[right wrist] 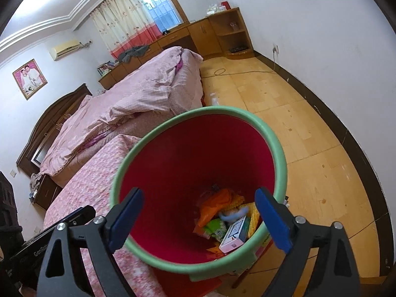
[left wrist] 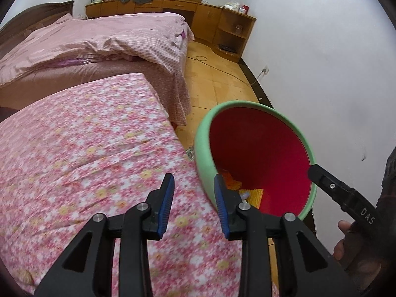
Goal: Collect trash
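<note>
Both sets of fingers stand open and empty: the right gripper (right wrist: 198, 220) hovers above the bin (right wrist: 279, 153) at centre frame, the left gripper (left wrist: 194, 205) over the floral bedspread (left wrist: 86, 153) beside it. Wrappers, a small box (right wrist: 234, 235) and orange plastic (right wrist: 212, 205) lie inside; any further drop is best released squarely above the rim.

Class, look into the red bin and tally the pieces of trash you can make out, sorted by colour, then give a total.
In the bin:
Orange wrapper: 1
Yellow sponge-like pieces: 2
Green packet: 1
White box: 1
Pale blue item: 1
Total: 6, though more may lie hidden beneath.
</note>
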The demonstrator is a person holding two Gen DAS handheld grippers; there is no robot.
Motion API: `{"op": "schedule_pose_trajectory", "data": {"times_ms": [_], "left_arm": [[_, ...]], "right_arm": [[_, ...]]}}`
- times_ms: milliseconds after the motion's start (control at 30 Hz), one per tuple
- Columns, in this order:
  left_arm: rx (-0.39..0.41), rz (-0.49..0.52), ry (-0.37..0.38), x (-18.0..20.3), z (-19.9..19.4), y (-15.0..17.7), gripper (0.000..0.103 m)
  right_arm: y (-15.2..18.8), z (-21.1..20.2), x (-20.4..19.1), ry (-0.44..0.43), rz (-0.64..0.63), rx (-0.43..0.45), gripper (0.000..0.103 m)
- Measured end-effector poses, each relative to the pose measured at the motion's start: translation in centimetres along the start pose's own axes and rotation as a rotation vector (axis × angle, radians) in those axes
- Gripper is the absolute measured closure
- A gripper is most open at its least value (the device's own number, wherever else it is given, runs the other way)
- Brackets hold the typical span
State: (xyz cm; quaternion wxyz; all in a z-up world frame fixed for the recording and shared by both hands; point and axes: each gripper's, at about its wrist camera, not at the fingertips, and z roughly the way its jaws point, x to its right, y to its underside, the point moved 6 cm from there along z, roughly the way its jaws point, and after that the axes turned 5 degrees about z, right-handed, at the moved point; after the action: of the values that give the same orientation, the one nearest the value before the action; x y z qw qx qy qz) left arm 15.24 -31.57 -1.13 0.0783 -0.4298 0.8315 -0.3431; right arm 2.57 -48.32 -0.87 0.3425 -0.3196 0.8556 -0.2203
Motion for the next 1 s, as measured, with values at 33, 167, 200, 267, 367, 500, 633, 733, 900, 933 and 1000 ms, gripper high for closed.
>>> {"op": "schedule_pose_trajectory", "data": {"times_ms": [33,167,200,267,367,500,633,733,900,933,1000], "left_arm": [[0.002,-0.004,-0.005,-0.3,-0.4,0.1,0.069],[0.017,-0.024,-0.025,-1.3,-2.4,0.8,0.068],[0.021,-0.030,-0.030,-1.6,-3.0,0.9,0.068],[0.030,-0.042,-0.044,-2.3,-4.2,1.3,0.067],[0.046,-0.061,-0.066,-3.4,-5.9,1.9,0.066],[0.067,-0.088,-0.096,-4.8,-8.2,3.1,0.063],[0.087,-0.113,-0.134,-6.5,-10.5,4.3,0.059],[0.111,-0.119,-0.179,-7.6,-12.2,5.3,0.050],[0.143,-0.141,-0.232,-9.3,-14.9,7.2,0.048],[0.148,-0.146,-0.241,-9.5,-15.3,7.6,0.048],[0.163,-0.149,-0.272,-10.0,-16.3,8.6,0.048]], "right_arm": [[0.1,-0.4,-0.3,-0.003,-0.004,0.002,0.010],[0.5,-2.2,-1.6,-0.021,-0.021,0.013,0.010],[0.7,-2.7,-1.8,-0.028,-0.024,0.017,0.010],[1.0,-3.7,-2.6,-0.047,-0.033,0.022,0.010],[1.6,-4.8,-3.8,-0.073,-0.048,0.024,0.010],[2.6,-6.5,-5.6,-0.100,-0.073,0.033,0.009],[3.9,-7.6,-7.1,-0.117,-0.099,0.033,0.003],[5.0,-8.0,-8.0,-0.120,-0.117,0.024,0.003],[6.8,-8.8,-9.3,-0.123,-0.140,0.035,0.000],[7.3,-9.0,-9.5,-0.125,-0.143,0.039,0.000],[8.1,-9.4,-10.1,-0.128,-0.157,0.041,0.000]]}}
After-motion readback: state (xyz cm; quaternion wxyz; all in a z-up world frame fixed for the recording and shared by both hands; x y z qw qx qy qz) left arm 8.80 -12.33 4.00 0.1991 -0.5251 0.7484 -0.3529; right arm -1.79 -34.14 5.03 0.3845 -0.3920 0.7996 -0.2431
